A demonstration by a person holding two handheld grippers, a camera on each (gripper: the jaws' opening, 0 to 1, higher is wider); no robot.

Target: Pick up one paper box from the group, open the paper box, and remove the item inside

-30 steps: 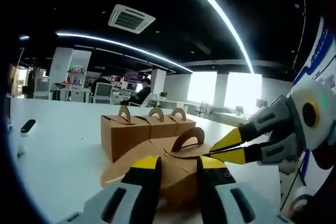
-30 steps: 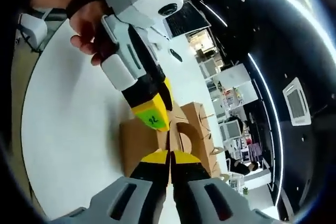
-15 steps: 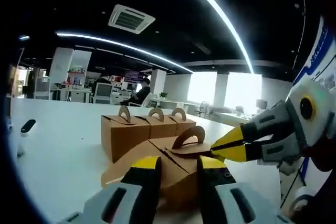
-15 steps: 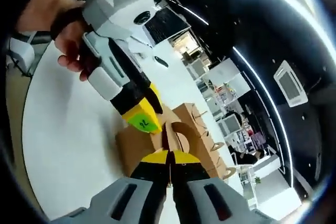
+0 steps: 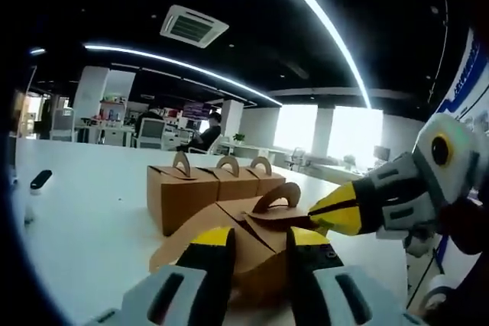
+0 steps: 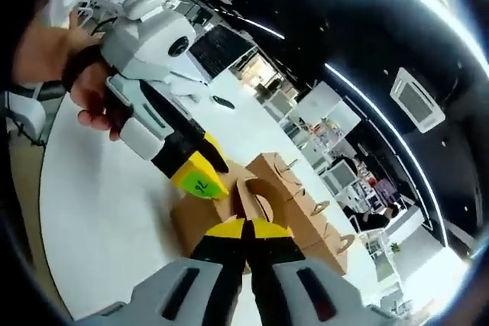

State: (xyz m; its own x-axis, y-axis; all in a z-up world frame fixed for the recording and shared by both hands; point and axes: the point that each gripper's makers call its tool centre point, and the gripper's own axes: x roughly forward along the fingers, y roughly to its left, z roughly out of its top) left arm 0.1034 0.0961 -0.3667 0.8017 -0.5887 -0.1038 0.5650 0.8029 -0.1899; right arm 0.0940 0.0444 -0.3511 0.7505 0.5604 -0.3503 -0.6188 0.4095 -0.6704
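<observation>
A brown paper box (image 5: 256,259) with an arched handle (image 5: 276,195) sits on the white table (image 5: 92,223). My left gripper (image 5: 258,238) is shut on the box, one yellow-tipped jaw on each side. My right gripper (image 5: 315,217) comes in from the right, shut on the box's top flap just beside the handle. In the right gripper view the right gripper (image 6: 244,227) pinches that flap edge, and the box (image 6: 195,223) lies beyond it. A hand (image 6: 84,85) holds the left gripper (image 6: 208,173) against the box's side.
Three more handled paper boxes (image 5: 221,182) stand in a row just behind the held one, also seen as a row of boxes (image 6: 294,192). A small black object (image 5: 40,179) lies at the far left of the table. Office desks and a seated person (image 5: 210,131) are far behind.
My right gripper's jaws, slightly apart a second ago, have closed on the flap by the handle. The right gripper view has swung and tilted. The left gripper has kept its hold.
</observation>
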